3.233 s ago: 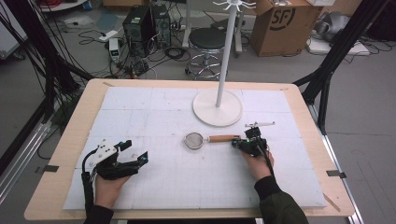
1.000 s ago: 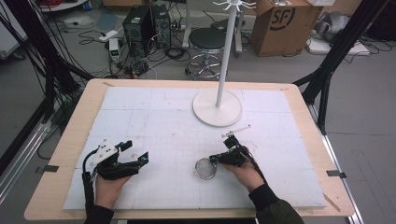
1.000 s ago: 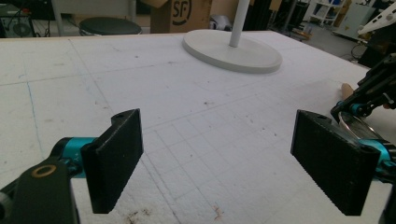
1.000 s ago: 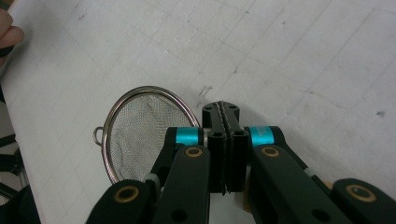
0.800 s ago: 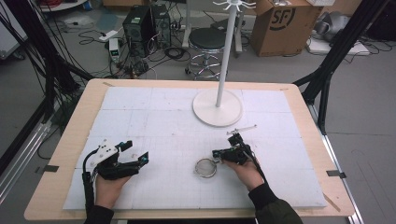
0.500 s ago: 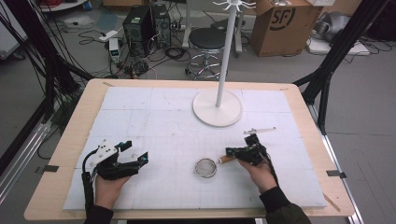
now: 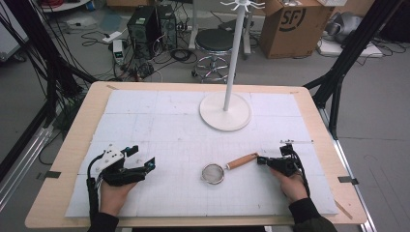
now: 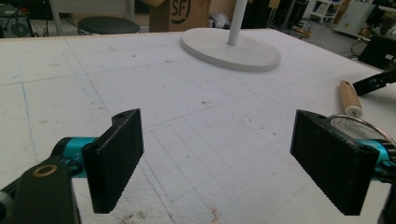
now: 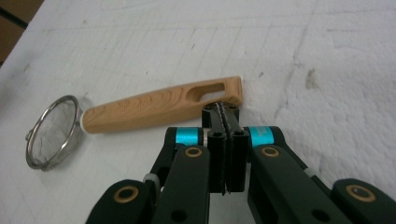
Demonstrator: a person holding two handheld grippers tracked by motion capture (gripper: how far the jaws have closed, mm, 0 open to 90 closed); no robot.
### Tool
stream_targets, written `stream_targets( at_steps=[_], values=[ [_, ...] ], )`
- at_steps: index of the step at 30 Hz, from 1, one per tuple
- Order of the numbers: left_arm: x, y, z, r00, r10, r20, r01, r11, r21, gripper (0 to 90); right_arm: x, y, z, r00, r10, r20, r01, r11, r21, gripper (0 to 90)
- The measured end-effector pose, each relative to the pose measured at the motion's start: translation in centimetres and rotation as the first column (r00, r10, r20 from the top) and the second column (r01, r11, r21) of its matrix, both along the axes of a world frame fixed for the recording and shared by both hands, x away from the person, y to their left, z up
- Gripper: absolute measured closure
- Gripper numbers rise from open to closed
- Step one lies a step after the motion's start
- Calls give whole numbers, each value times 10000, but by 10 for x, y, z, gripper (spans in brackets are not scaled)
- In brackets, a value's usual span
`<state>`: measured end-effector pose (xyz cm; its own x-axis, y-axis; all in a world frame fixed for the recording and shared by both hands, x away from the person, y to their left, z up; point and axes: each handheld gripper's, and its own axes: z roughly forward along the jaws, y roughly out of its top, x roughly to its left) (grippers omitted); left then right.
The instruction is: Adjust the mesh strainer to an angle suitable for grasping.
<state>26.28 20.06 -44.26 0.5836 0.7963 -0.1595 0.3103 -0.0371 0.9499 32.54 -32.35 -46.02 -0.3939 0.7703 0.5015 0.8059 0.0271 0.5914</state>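
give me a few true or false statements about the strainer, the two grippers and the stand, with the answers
1. The strainer lies flat on the white mat. True.
2. The left gripper is shut. False: its jaws stand wide apart with nothing between them.
3. The right gripper is shut, its tips at the slotted end of the wooden handle. True.
4. The strainer hangs from the white stand. False: it lies on the mat, well in front of the stand's round base.
5. The strainer's mesh bowl points toward the right gripper. False: the handle end points that way, and the bowl lies on the side toward the left gripper.
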Motion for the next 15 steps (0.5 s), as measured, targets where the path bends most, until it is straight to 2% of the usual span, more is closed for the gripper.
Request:
stream_targets(
  at_steps=[9,11,12,13,15],
  values=[
    [0,-1,0,10000,7,-48,-7,10000,50,179,24,13,-1,9996,-64,-287,72,9996,272,900],
    [0,-1,0,10000,11,-31,-11,10000,24,179,30,20,0,9995,13,-306,-7,9998,182,900],
    [0,0,0,10000,15,-38,-15,10000,34,179,37,28,-1,9989,124,-444,-107,9992,382,900],
    [0,0,0,10000,15,-42,-15,10000,45,179,37,28,-1,9989,124,-444,-107,9992,382,900],
    [0,0,0,10000,22,-44,-22,10000,29,179,44,42,-2,9981,326,-531,-301,9984,468,900]
  ],
)
